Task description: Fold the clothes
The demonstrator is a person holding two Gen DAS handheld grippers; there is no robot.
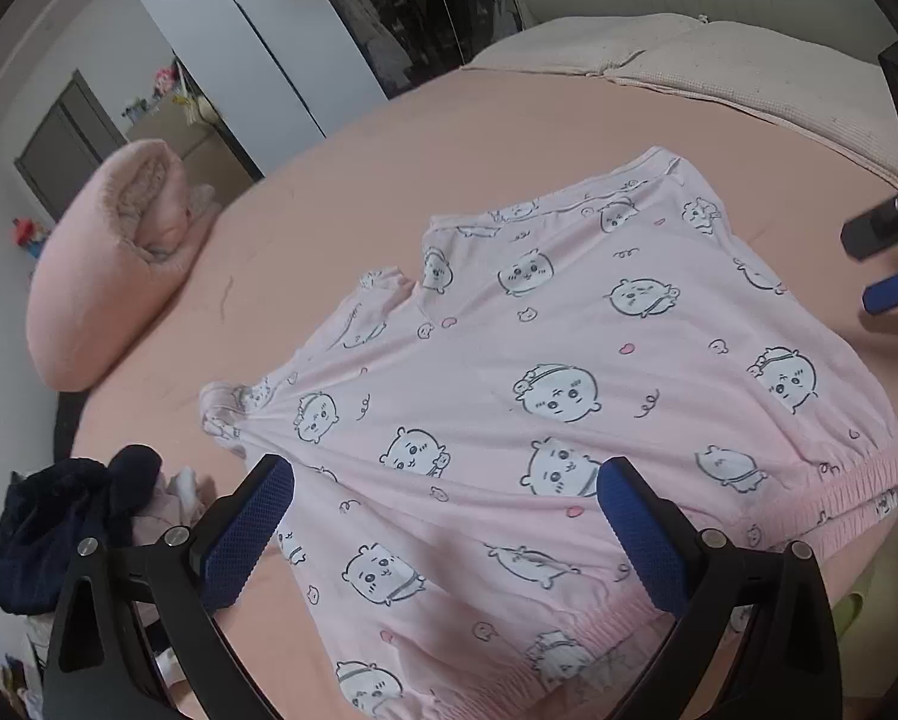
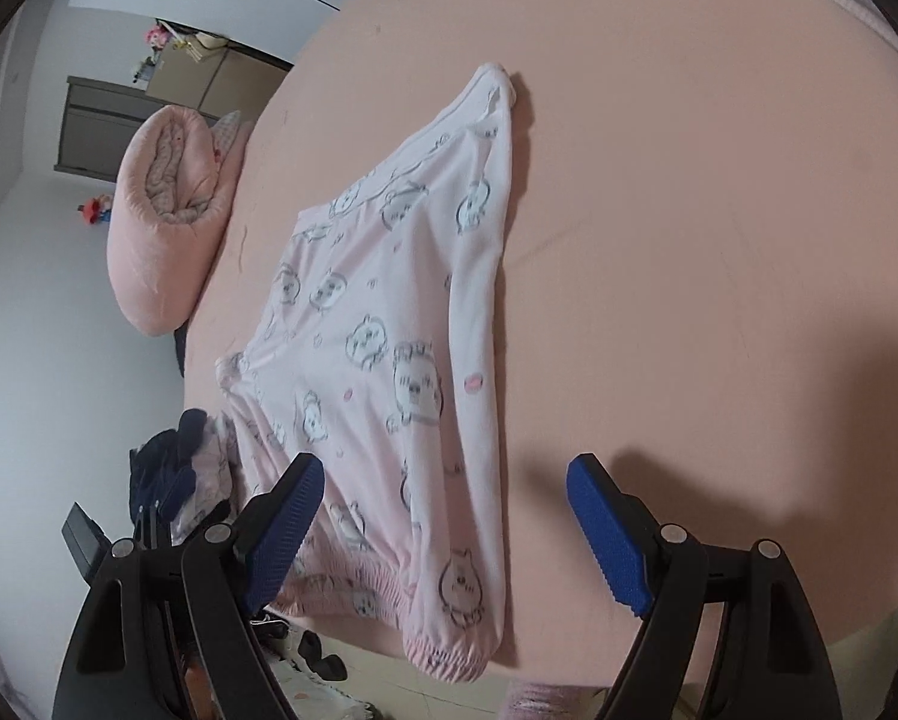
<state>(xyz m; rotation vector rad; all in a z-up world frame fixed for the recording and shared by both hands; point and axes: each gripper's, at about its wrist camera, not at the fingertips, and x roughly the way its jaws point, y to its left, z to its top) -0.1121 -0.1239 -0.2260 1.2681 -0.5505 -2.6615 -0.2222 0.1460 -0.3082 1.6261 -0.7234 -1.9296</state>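
Pale pink pyjama trousers [image 1: 539, 372] printed with cartoon faces lie spread on the pink bed sheet [image 1: 341, 180], with the elastic waistband at the near edge. My left gripper [image 1: 446, 495] hovers open over the cloth near the waistband, nothing between its blue pads. In the right wrist view the same trousers [image 2: 413, 324] stretch away from the near edge. My right gripper [image 2: 446, 495] is open above their right side and the bare sheet [image 2: 689, 210], gripping nothing. The right gripper's blue fingertip [image 1: 893, 291] also shows at the right edge of the left wrist view.
A rolled pink quilt [image 1: 113, 264] lies at the bed's left edge. Dark and light clothes [image 1: 71, 528] are heaped beside the bed at lower left. Beige pillows [image 1: 719, 72] sit at the head. A wardrobe and cabinet stand beyond.
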